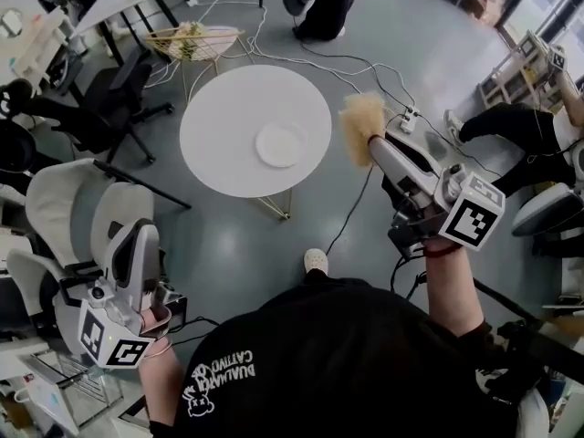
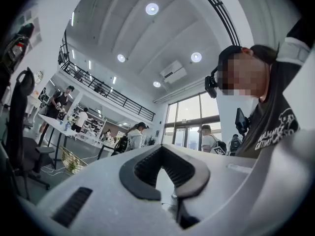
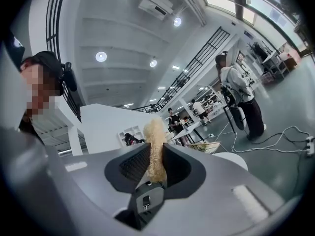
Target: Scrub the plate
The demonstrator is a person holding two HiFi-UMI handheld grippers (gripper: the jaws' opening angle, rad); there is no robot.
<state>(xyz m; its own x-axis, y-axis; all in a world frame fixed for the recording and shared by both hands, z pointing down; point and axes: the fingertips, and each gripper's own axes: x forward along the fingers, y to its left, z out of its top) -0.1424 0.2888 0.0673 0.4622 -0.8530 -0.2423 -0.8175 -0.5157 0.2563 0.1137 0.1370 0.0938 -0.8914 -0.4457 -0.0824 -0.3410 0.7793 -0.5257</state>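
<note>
Now our right gripper [image 1: 376, 146] has its jaws closed on a fuzzy tan scrubber [image 1: 363, 128], held just off the right edge of the round white counter [image 1: 219, 144]. On that counter, right of its middle, lies the white plate [image 1: 279, 145], touched by neither gripper. Our left gripper [image 1: 137, 235] hangs at the near left, jaws together on nothing, beside a pale chair [image 1: 55, 199]
</note>
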